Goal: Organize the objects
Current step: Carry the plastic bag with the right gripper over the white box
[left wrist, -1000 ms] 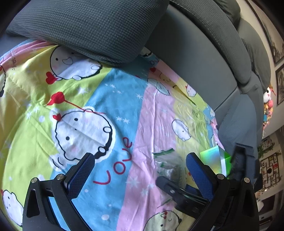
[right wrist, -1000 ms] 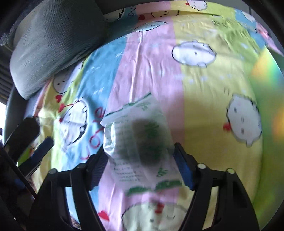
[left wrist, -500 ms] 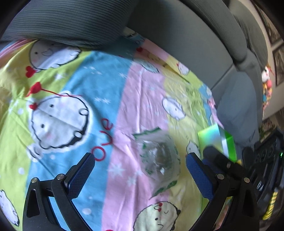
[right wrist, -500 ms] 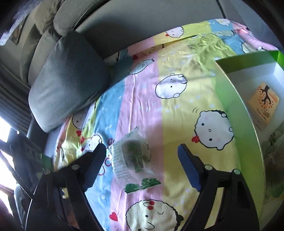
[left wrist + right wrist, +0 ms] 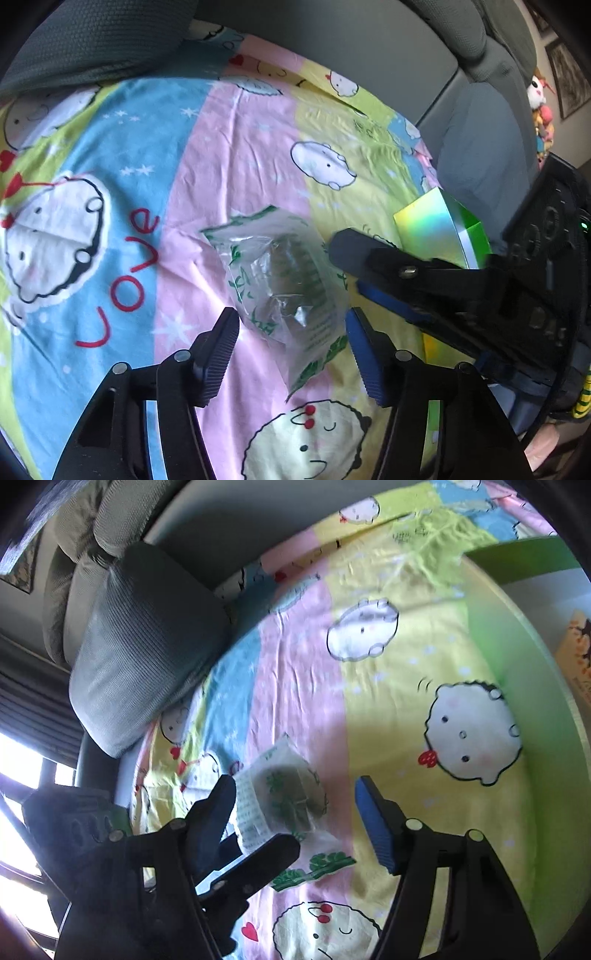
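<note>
Two grippers work over a sofa seat draped in a cartoon-print sheet (image 5: 207,177) striped blue, pink and yellow, with "Love" lettered in red. One clear plastic packet (image 5: 284,280), printed with green leaves and holding something dark, lies on the pink stripe. The left gripper (image 5: 291,332) has just been closing; the packet's near end sits between its fingers, which remain apart with no visible press on the film. The right gripper (image 5: 295,797) has likewise been narrowing; its jaws stand apart above the sheet, the packet just beside its left finger. A green box (image 5: 491,635) with a white interior rests on the yellow stripe, well apart from the packet. A grey cushion (image 5: 147,638) leans against the grey sofa back (image 5: 332,33). Framed pictures (image 5: 569,81) and soft toys (image 5: 541,103) appear on the far wall.
</note>
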